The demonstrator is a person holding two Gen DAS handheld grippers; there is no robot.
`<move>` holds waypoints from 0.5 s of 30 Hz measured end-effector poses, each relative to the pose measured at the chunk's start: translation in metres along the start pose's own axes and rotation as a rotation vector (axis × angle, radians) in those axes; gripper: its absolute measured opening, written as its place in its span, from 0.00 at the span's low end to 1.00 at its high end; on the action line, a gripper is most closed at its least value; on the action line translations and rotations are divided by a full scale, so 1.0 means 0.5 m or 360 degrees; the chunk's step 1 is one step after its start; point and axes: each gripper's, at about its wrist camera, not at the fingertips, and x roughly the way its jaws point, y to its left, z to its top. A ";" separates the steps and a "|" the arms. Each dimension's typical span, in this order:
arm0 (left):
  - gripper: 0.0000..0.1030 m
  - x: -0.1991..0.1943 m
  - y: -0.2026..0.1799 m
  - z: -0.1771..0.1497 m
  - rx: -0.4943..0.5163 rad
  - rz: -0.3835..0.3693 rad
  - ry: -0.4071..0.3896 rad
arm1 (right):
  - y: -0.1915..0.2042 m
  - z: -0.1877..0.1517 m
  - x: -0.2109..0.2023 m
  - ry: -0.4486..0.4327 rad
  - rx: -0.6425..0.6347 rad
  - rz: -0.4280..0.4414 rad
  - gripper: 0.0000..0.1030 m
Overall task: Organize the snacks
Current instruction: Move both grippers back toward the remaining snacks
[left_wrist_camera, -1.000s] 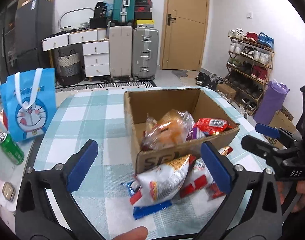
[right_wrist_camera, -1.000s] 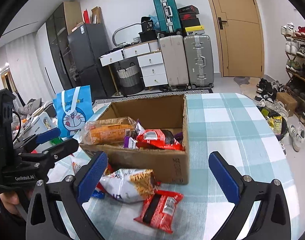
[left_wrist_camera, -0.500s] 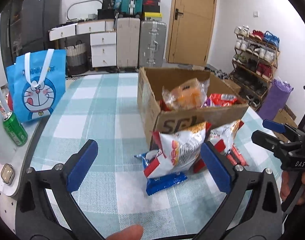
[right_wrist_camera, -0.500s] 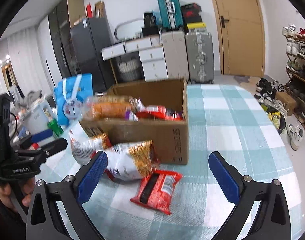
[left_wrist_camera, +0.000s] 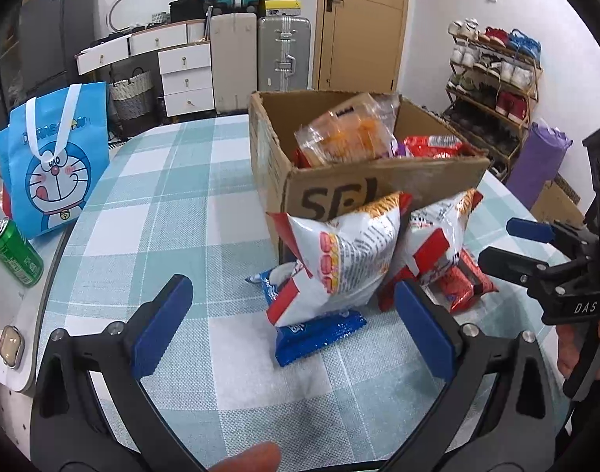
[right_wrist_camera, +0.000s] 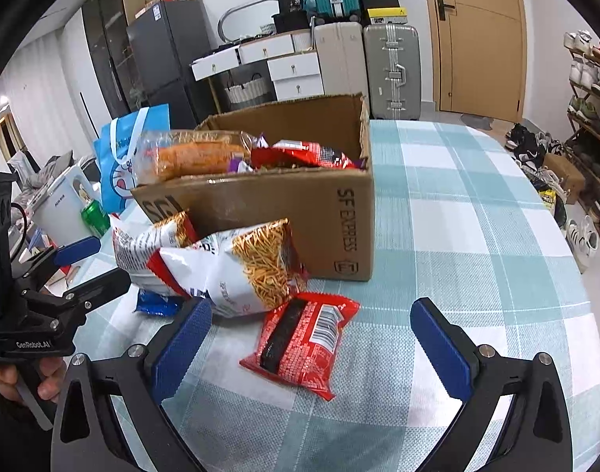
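A cardboard box [left_wrist_camera: 382, 185] [right_wrist_camera: 284, 212] stands on the checked table and holds an orange bread bag [left_wrist_camera: 347, 133] [right_wrist_camera: 193, 155] and a red packet [right_wrist_camera: 307, 155]. Against its near wall lean two white snack bags [left_wrist_camera: 347, 263] [right_wrist_camera: 237, 271], with a blue packet [left_wrist_camera: 319, 332] flat under them. A red packet [right_wrist_camera: 303, 344] lies flat in front. My left gripper [left_wrist_camera: 292, 326] is open, close in front of the white bag and blue packet. My right gripper [right_wrist_camera: 311, 344] is open, its fingers standing either side of the flat red packet, above it.
A blue cartoon tote bag [left_wrist_camera: 54, 157] and a green can [left_wrist_camera: 16, 251] stand at the table's left edge. Suitcases [left_wrist_camera: 256, 55], drawers and a door lie beyond. A shoe rack [left_wrist_camera: 492, 90] is at the right. Bare tablecloth [right_wrist_camera: 457, 212] extends right of the box.
Both grippers have dropped lower and moved closer to the loose snacks in front of the box. Both stay open. The snacks have not moved.
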 end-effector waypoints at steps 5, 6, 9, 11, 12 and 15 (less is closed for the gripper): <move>0.99 0.019 -0.006 -0.007 0.0021 0.0000 0.0040 | -0.004 -0.005 0.014 0.0049 -0.0001 -0.0014 1.00; 0.99 0.022 -0.005 -0.009 0.0019 -0.0001 0.0044 | -0.005 -0.005 0.017 0.0056 0.0000 -0.0019 1.00; 0.99 0.029 -0.006 -0.014 0.0015 -0.0001 0.0062 | -0.011 -0.008 0.030 0.0094 0.0005 -0.0024 1.00; 0.99 0.035 -0.004 -0.015 0.0013 0.0005 0.0074 | -0.012 -0.011 0.040 0.0128 0.0003 -0.0031 1.00; 0.99 0.037 -0.003 -0.015 0.0013 0.0008 0.0079 | -0.012 -0.012 0.045 0.0138 0.0000 -0.0029 1.00; 0.99 0.041 0.001 -0.016 0.0004 0.0004 0.0083 | -0.010 -0.018 0.059 0.0167 -0.0020 -0.0021 1.00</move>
